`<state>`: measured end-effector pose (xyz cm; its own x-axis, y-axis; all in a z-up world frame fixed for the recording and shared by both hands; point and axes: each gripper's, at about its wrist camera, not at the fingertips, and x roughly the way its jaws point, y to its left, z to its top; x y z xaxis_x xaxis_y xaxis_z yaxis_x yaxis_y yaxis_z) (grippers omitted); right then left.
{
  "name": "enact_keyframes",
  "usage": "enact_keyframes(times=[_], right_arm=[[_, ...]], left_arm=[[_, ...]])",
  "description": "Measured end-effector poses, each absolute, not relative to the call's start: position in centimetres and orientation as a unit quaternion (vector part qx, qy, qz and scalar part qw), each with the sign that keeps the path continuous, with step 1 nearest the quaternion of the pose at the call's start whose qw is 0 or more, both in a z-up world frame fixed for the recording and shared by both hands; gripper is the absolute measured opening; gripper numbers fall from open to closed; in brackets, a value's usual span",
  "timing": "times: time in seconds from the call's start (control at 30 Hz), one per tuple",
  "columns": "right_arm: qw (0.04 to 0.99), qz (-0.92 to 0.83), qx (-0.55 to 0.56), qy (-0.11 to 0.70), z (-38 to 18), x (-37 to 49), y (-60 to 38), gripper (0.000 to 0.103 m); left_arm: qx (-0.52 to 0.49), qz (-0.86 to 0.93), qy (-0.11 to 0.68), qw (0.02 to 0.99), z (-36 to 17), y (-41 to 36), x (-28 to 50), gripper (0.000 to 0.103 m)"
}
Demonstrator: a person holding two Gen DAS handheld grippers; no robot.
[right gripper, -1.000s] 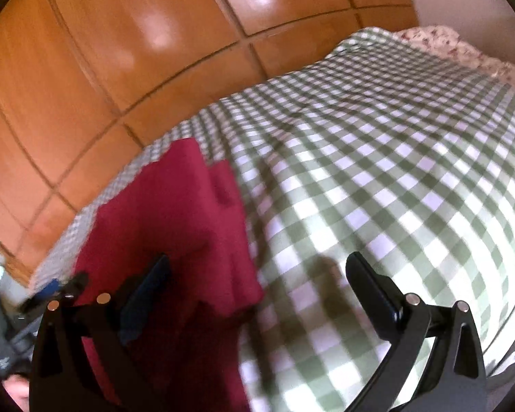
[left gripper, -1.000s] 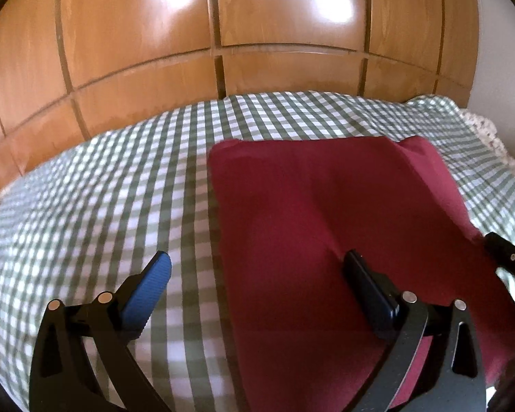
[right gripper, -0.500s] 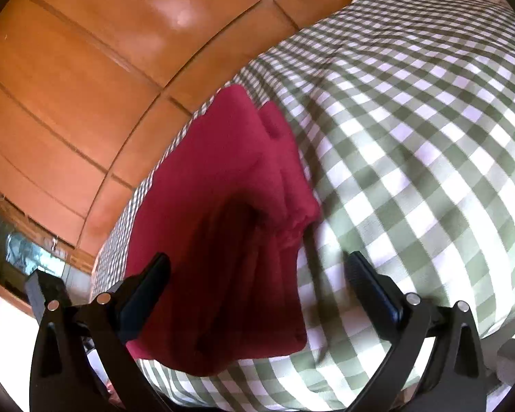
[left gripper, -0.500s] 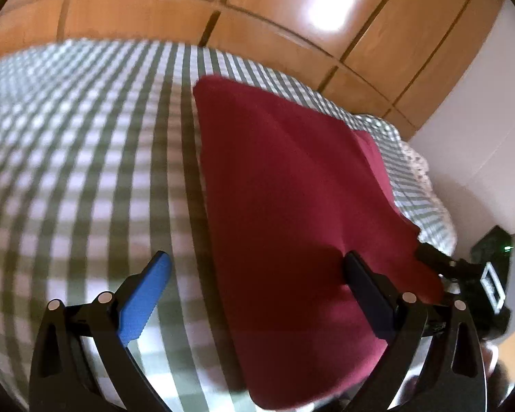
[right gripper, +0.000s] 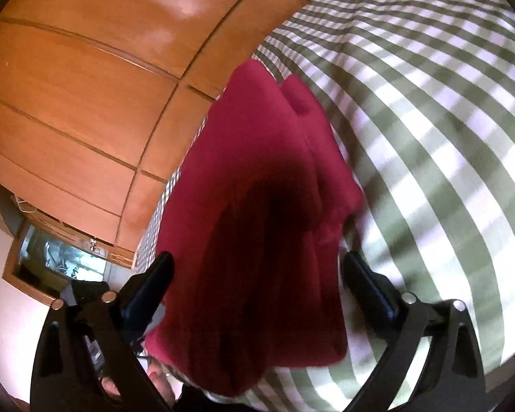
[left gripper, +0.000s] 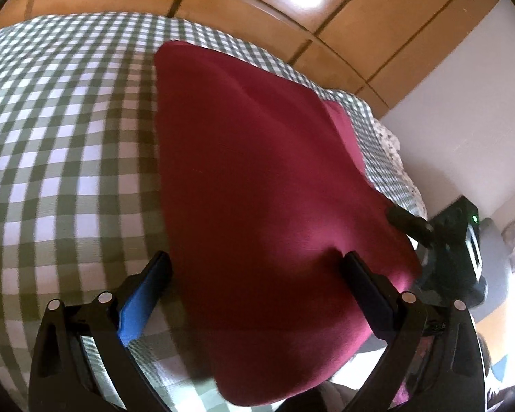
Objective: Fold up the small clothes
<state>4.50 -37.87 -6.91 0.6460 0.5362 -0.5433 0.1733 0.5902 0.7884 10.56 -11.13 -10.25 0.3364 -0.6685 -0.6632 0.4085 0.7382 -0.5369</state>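
Wooden wardrobe panels point(left gripper: 377, 34) back a green-checked bed point(left gripper: 58, 144). On it lies a partly folded maroon garment point(left gripper: 257, 189). Both tools, left tool point(left gripper: 255, 276) and right tool point(right gripper: 257, 274), gape wide, empty, straddling its near edge. Likely next: pinch corners, fold away.

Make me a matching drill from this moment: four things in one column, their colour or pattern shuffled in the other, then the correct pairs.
Things:
1. folded garment
2. bedspread
3. wall panels
4. pad on the left gripper

Colour or pattern:
A. glossy orange-brown wood
B. blue
C. dark red
D. green and white check

Pairs: 1-C, 2-D, 3-A, 4-B
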Motion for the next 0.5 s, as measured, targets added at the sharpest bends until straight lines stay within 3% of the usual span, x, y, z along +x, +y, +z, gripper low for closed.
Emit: enact_keyframes(times=[0.13,0.2,0.27,0.37,0.5], right_arm=[[0.813,0.105,0.395,0.414,-6.6,6.5,-37.1,0.089],[0.825,0.098,0.367,0.419,-6.4,7.3,-36.4,0.085],[0.828,0.101,0.36,0.417,-6.4,7.3,-35.9,0.065],[0.831,0.111,0.36,0.41,-6.3,7.3,-35.5,0.054],[0.839,0.114,0.35,0.401,-5.7,7.3,-34.6,0.05]], left_arm=[[-0.125,-0.33,0.474,0.806,-10.4,-12.4,11.0,0.092],[-0.118,-0.327,0.475,0.809,-10.5,-12.9,11.1,0.085],[-0.111,-0.323,0.469,0.815,-10.3,-13.0,11.1,0.077],[-0.095,-0.32,0.456,0.825,-9.7,-13.3,10.9,0.068],[-0.068,-0.321,0.434,0.839,-8.8,-13.5,11.1,0.061]])
